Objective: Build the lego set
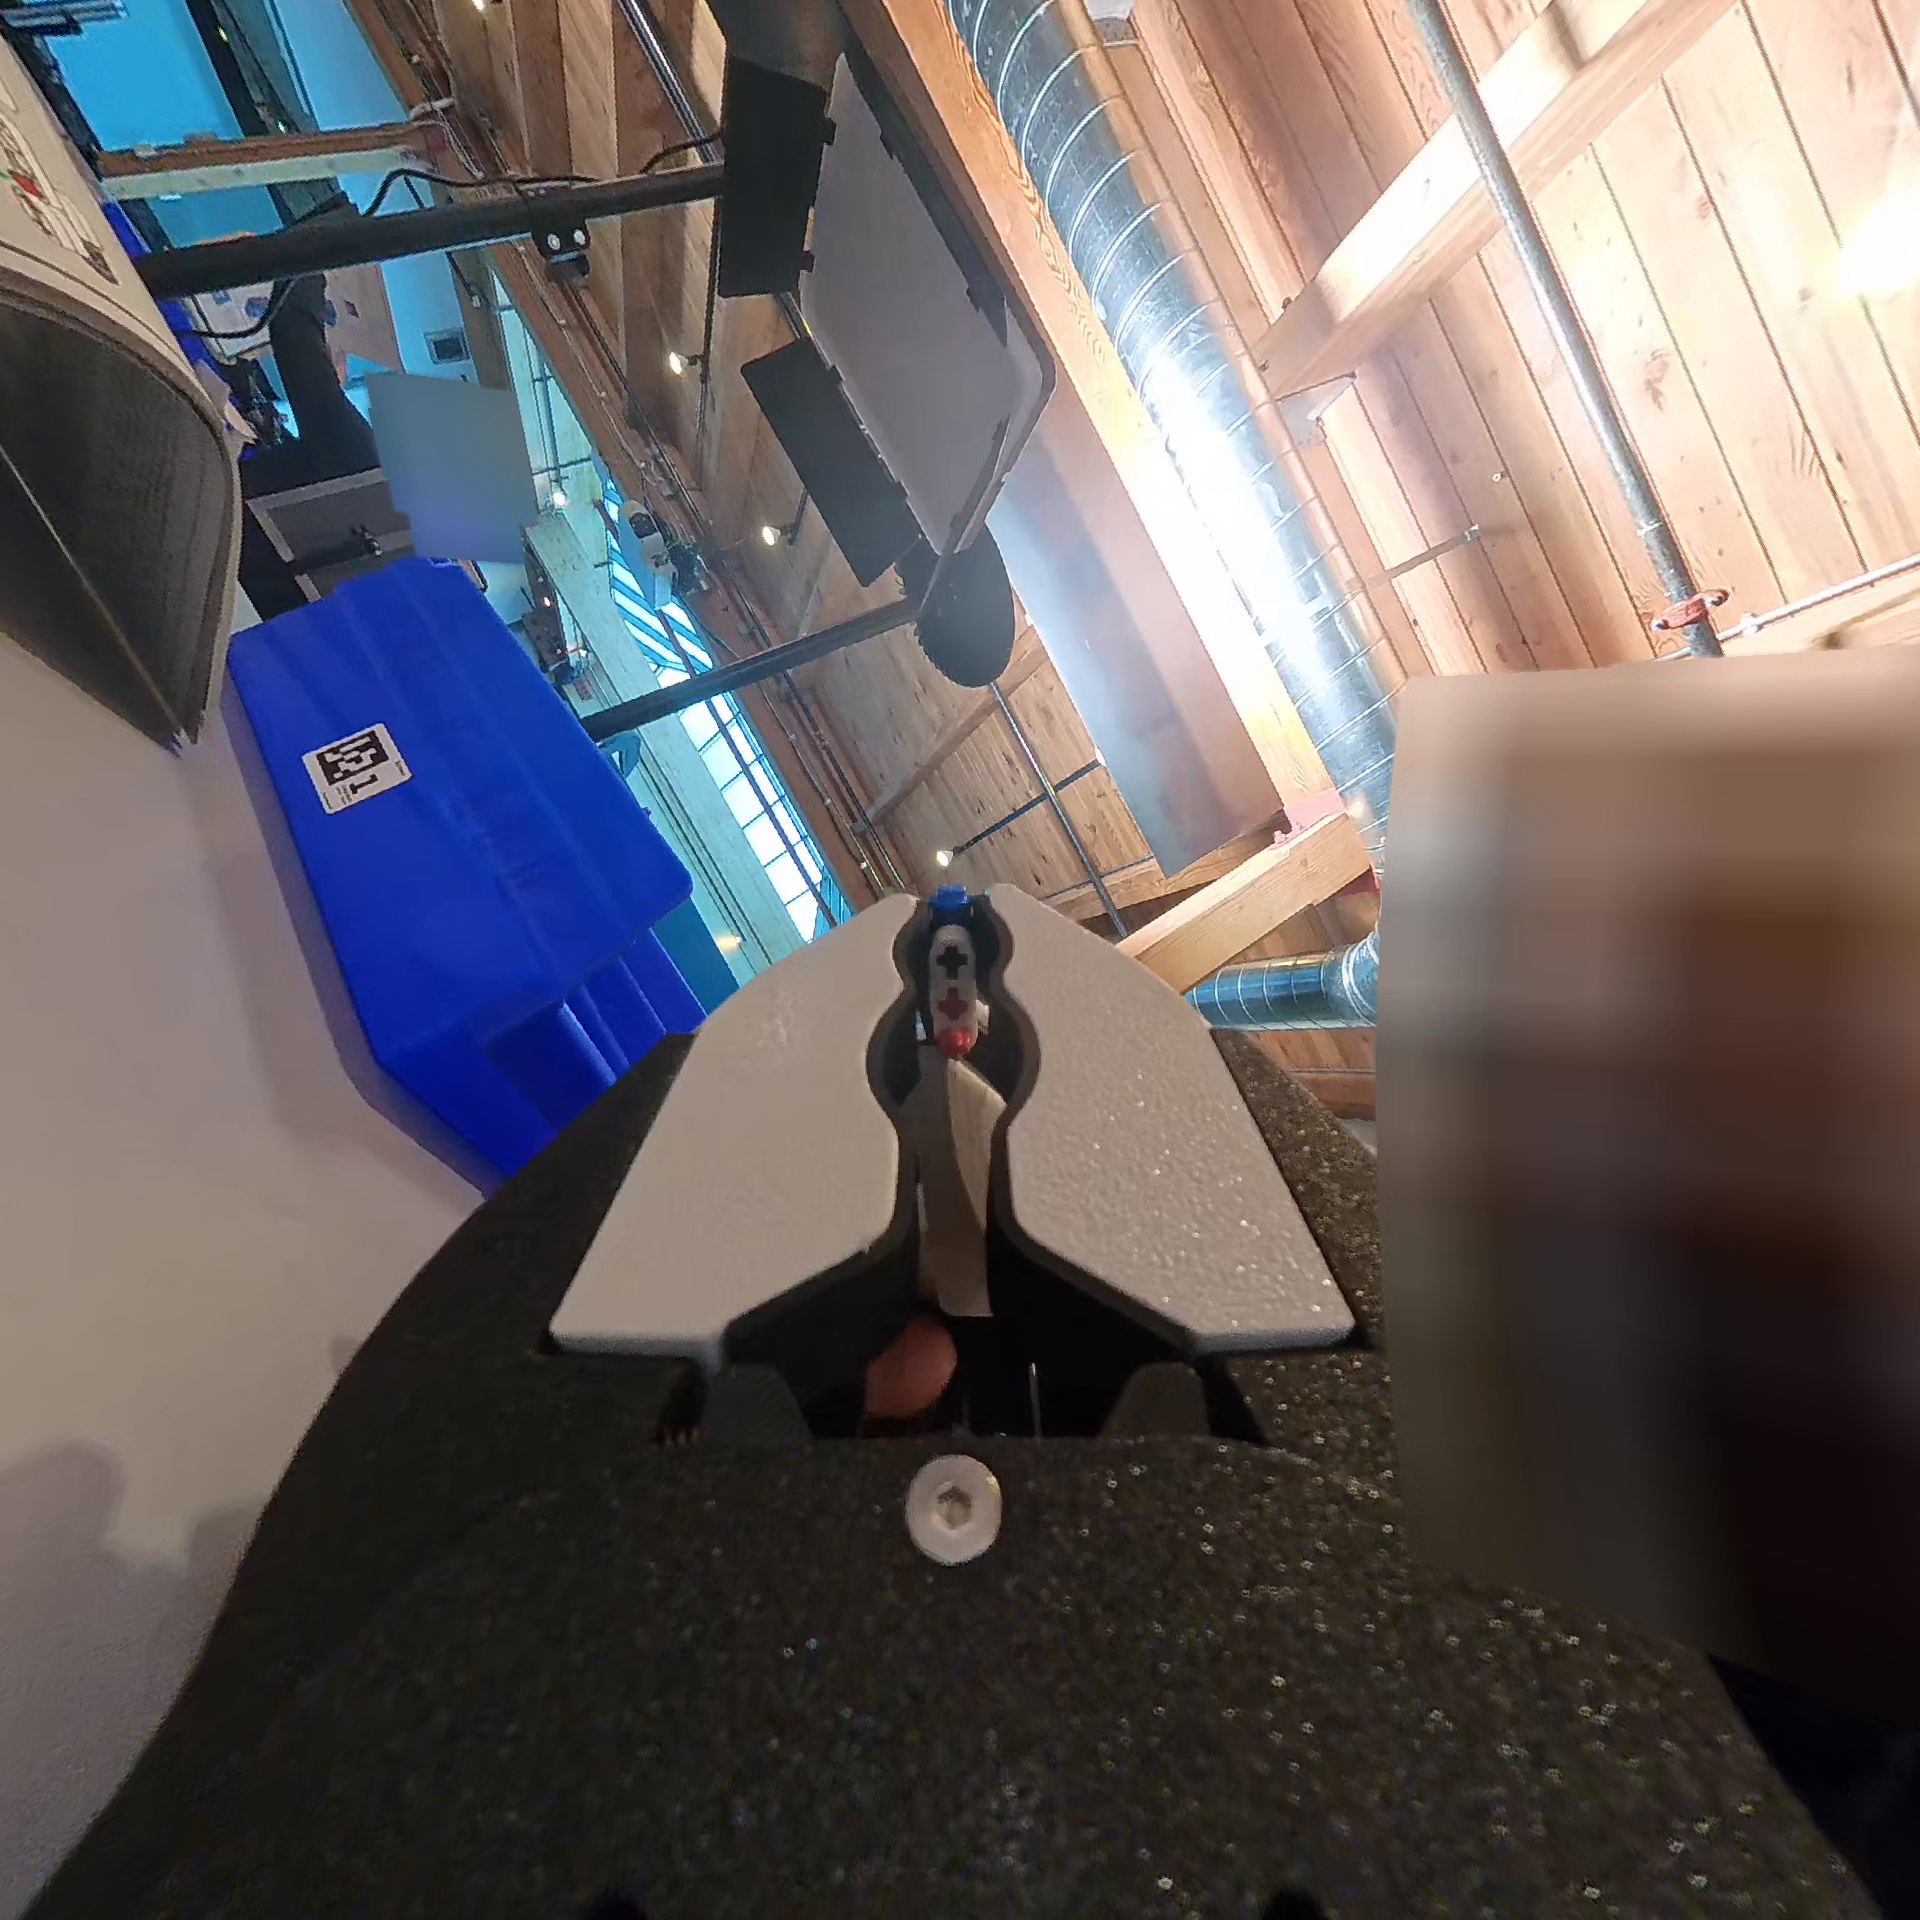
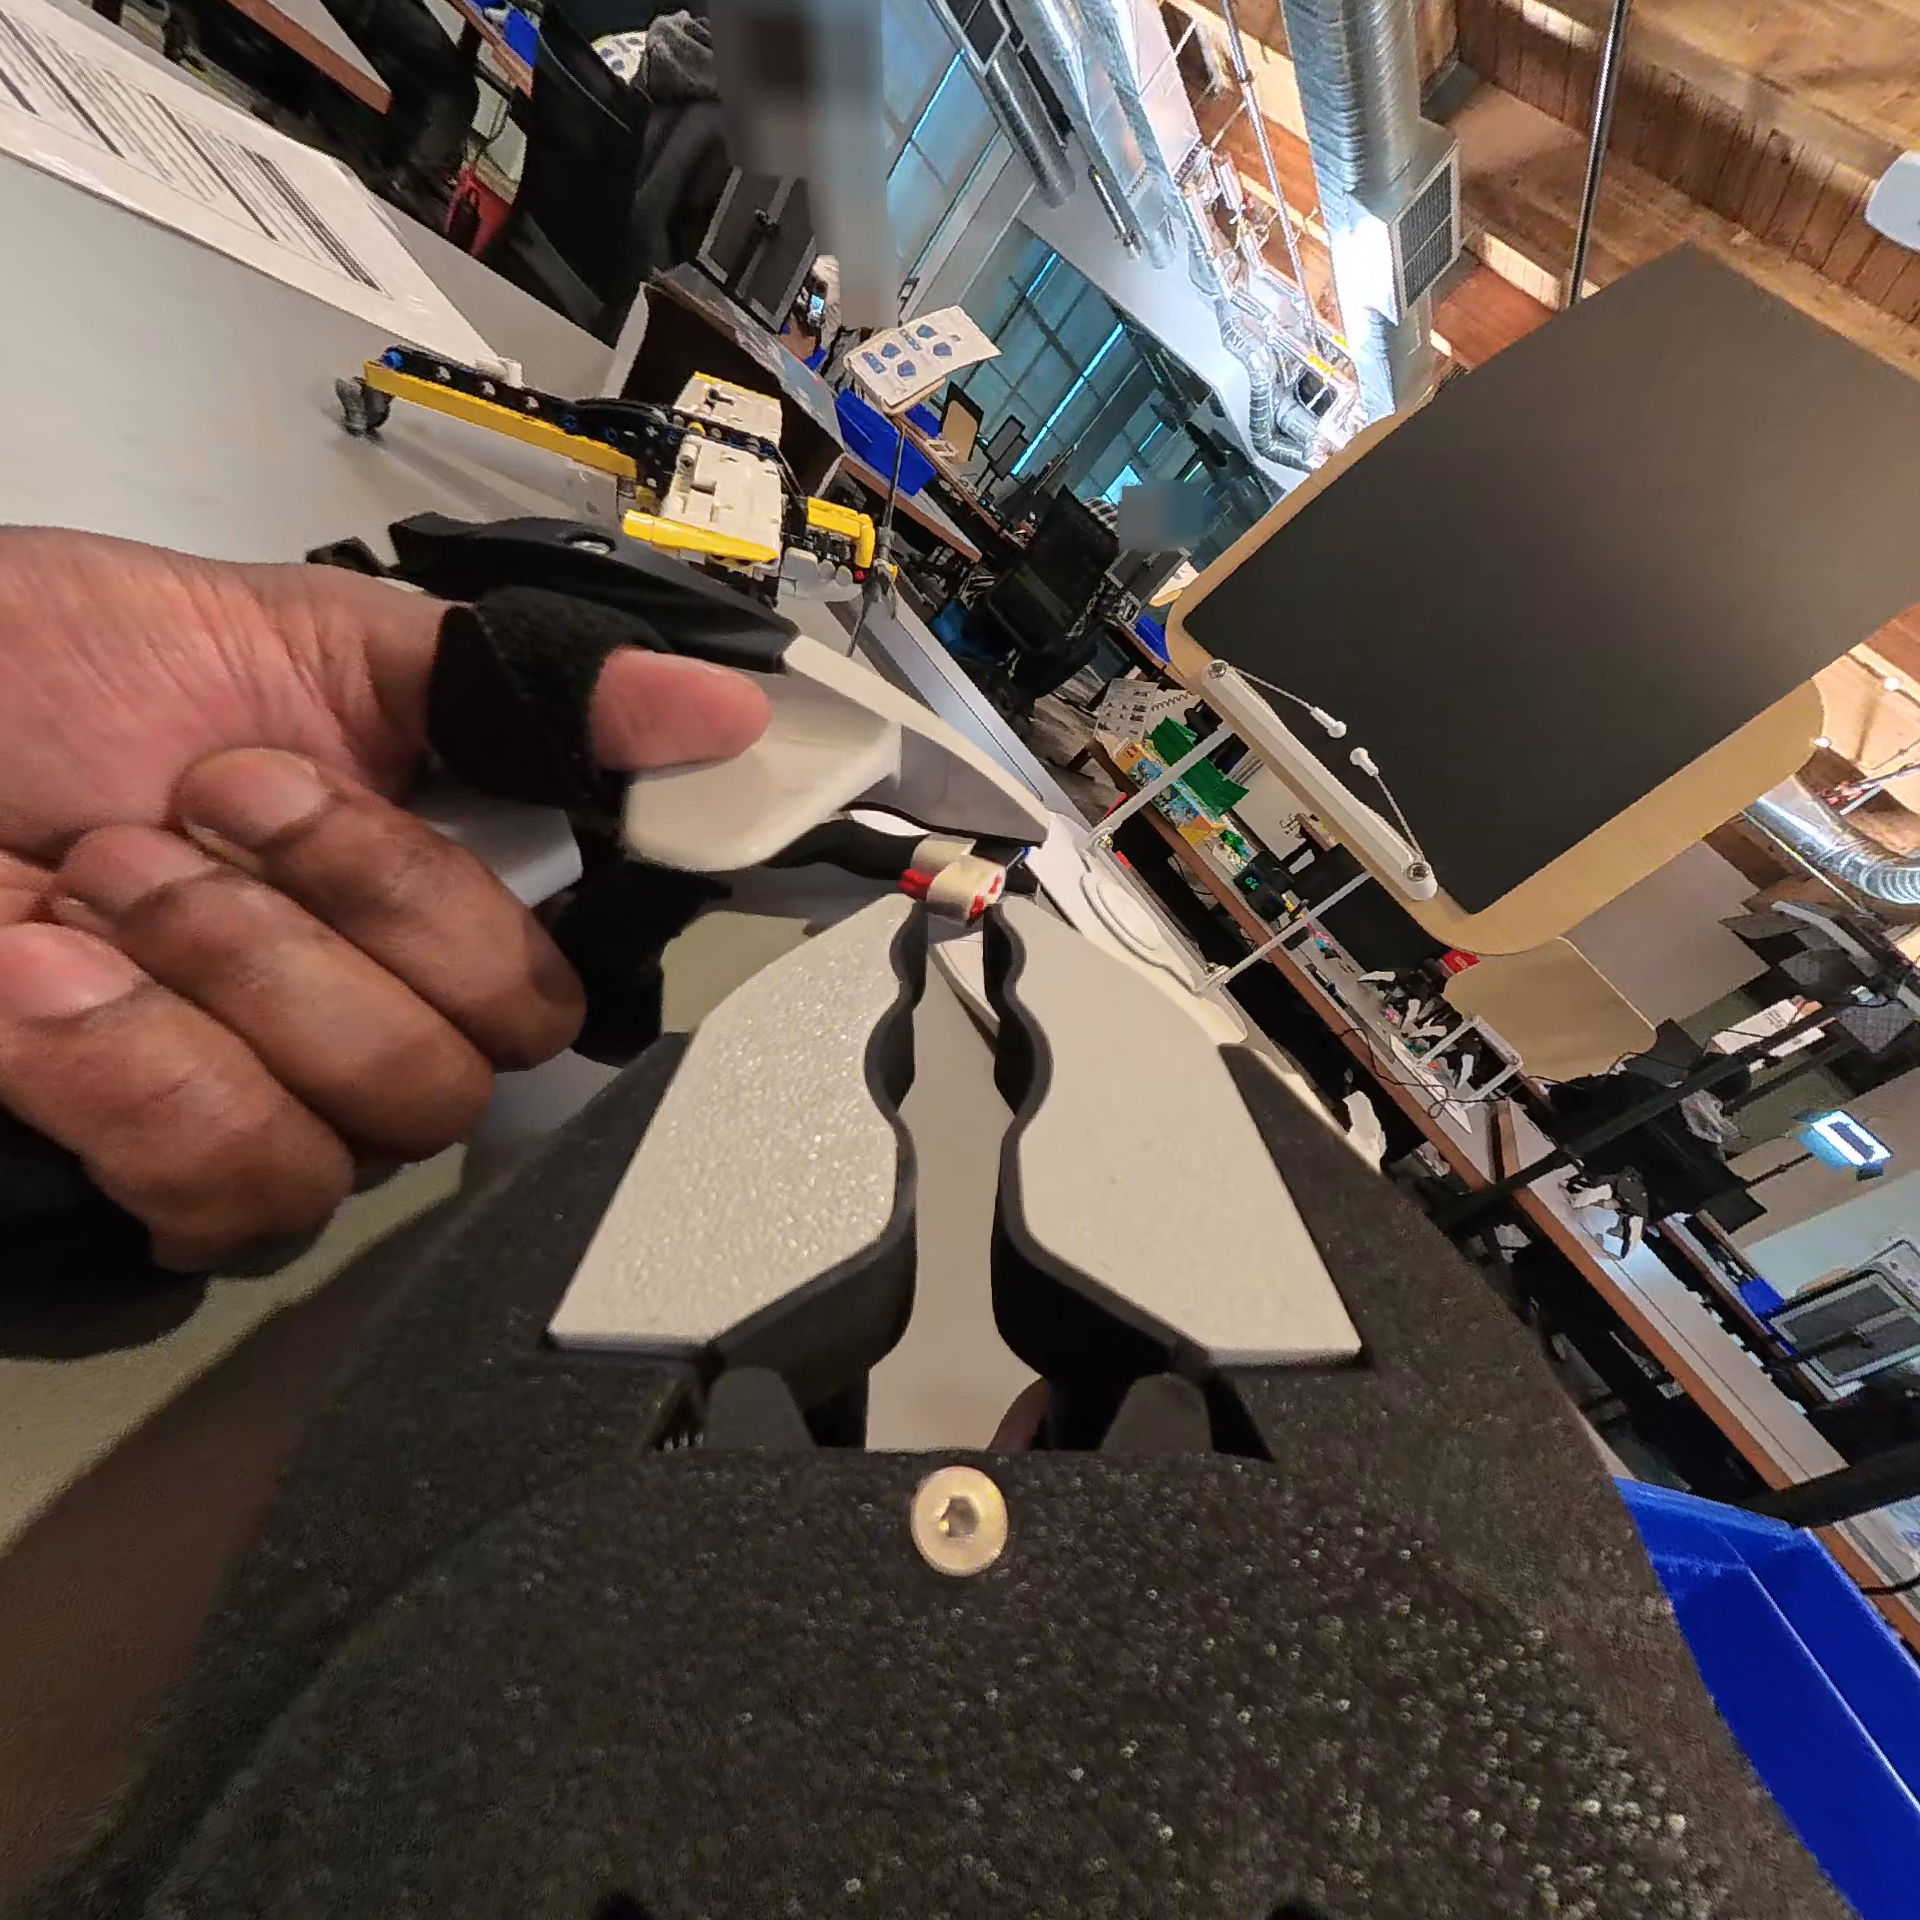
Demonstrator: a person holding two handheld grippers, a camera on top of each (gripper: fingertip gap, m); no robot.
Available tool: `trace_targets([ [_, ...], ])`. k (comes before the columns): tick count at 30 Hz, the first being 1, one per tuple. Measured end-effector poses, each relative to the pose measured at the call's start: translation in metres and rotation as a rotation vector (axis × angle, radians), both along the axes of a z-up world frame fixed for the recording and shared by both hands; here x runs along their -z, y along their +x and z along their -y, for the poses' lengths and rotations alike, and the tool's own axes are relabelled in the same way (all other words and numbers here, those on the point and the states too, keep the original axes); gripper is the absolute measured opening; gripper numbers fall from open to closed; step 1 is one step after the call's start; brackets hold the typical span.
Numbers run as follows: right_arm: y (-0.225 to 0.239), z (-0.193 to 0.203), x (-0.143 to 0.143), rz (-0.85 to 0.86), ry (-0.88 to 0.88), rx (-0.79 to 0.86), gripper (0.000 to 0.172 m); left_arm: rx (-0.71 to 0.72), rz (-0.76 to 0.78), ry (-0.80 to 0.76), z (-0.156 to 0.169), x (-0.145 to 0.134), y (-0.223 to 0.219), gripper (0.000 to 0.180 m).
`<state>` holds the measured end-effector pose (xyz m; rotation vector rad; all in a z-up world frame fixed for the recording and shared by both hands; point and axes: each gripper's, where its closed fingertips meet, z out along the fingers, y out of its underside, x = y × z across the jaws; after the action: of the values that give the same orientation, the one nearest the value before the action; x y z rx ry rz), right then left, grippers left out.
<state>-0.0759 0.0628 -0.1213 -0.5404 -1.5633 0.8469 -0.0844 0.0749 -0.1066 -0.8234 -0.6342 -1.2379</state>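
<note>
My left gripper [image 1: 954, 914] clamps a small white connector piece [image 1: 951, 982], its long axis running along the fingers. My right gripper [image 2: 951, 920], jaws parted and empty, sits just below that piece [image 2: 961, 883].

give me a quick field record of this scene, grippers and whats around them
left gripper: shut on a small white connector piece with red and blue pins
right gripper: open, tips right under that same piece, not gripping it
left hand: wrapped round the left gripper's handle
behind: yellow, black and white brick model on the grey table
left side: blue bin bearing a sticker
overhead: wooden ceiling, metal duct
</note>
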Motion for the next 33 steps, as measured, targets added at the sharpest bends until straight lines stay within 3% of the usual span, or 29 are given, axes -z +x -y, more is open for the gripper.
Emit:
trace_targets([
  [11,0.006,-0.006,-0.004,-0.02,0.0,-0.072,0.009,0.155,-0.151,-0.077,-0.002,0.001,0.017,0.008],
  [33,0.008,0.0,-0.01,-0.08,0.004,-0.087,0.008,0.078,-0.122,-0.054,0.002,-0.001,0.012,0.008],
])
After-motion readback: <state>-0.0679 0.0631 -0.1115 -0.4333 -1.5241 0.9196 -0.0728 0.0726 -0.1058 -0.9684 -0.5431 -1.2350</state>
